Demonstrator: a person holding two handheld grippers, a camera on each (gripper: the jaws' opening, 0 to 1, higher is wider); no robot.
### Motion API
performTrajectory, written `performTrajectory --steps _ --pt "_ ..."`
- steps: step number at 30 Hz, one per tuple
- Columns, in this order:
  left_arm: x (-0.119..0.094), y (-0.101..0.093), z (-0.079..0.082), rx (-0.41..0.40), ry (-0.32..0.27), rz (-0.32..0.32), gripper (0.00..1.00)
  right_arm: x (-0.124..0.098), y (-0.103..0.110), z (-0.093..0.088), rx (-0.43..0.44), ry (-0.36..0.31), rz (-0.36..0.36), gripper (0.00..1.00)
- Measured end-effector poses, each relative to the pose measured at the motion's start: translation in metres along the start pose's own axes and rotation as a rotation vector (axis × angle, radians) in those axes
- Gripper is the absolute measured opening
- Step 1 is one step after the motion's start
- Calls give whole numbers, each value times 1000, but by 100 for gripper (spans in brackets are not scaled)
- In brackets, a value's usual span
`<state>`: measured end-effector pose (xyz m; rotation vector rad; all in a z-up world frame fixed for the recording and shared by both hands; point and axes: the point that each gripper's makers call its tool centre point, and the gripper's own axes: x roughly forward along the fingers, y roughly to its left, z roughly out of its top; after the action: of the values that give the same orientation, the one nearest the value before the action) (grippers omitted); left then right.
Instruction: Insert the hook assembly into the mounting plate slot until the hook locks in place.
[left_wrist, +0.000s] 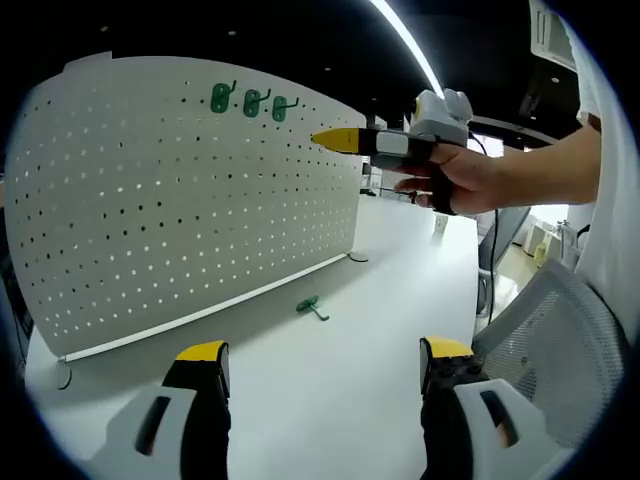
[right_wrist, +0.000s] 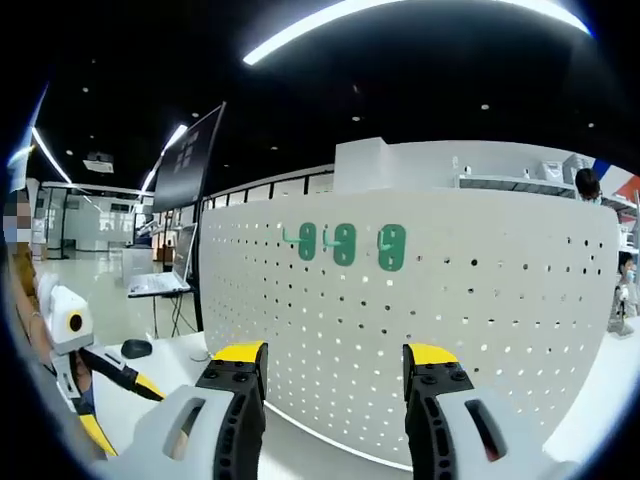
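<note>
A white pegboard (left_wrist: 180, 200) stands upright on a white table (left_wrist: 340, 400). Three green hooks (left_wrist: 252, 101) hang side by side near its top. One more green hook (left_wrist: 310, 307) lies loose on the table in front of the board's foot. My left gripper (left_wrist: 325, 352) is open and empty, low over the table short of that loose hook. A hand holds my right gripper (left_wrist: 335, 140) high at the board's right end. In the right gripper view my right gripper (right_wrist: 335, 354) is open and empty, facing the pegboard (right_wrist: 450, 330) below the hung hooks (right_wrist: 344, 243).
A grey mesh chair (left_wrist: 560, 330) stands at the table's right edge, next to a person's arm (left_wrist: 540, 170). A laptop (right_wrist: 160, 283) and a mouse (right_wrist: 135, 348) sit beyond the board's end. My left gripper (right_wrist: 100, 385) shows low on the left.
</note>
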<state>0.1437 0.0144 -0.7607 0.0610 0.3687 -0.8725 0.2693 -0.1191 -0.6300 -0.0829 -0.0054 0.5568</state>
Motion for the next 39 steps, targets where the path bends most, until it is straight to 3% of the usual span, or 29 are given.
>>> performTrajectory --steps 17,39 --pt "0 3 0 -9 -3 4 80 -29 11 -42 5 101 24 54" --pt "-4 9 0 -18 -7 14 81 -62 21 -81 37 197 56 56"
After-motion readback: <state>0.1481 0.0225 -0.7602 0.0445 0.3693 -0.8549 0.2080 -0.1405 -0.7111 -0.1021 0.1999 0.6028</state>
